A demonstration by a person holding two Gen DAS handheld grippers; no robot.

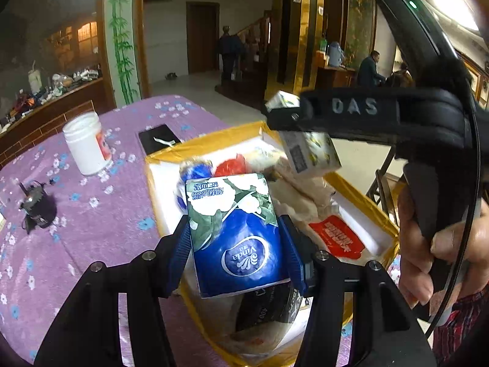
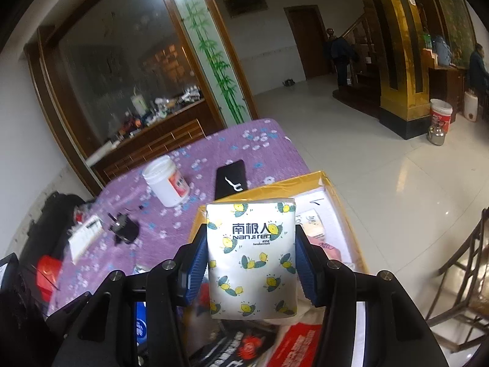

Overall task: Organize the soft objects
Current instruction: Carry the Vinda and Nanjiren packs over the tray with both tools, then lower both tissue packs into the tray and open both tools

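in the left wrist view the left gripper (image 1: 235,238) clamps a blue vinda tissue pack (image 1: 235,235) above the yellow-rimmed box (image 1: 207,142) on the purple worktop (image 1: 76,214), and in the right wrist view the right gripper (image 2: 252,260) clamps a lemon-print tissue pack (image 2: 252,257) over that box (image 2: 305,180).

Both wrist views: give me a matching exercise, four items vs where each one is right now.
Items:
1. Vinda tissue pack
2. lemon-print tissue pack
3. white jar
4. red packet

Places:
A. lying inside the yellow-rimmed box
B. clamped in the right gripper
C. standing on the purple tablecloth
D. clamped in the left gripper

Pairs: 1-D, 2-B, 3-C, 4-A
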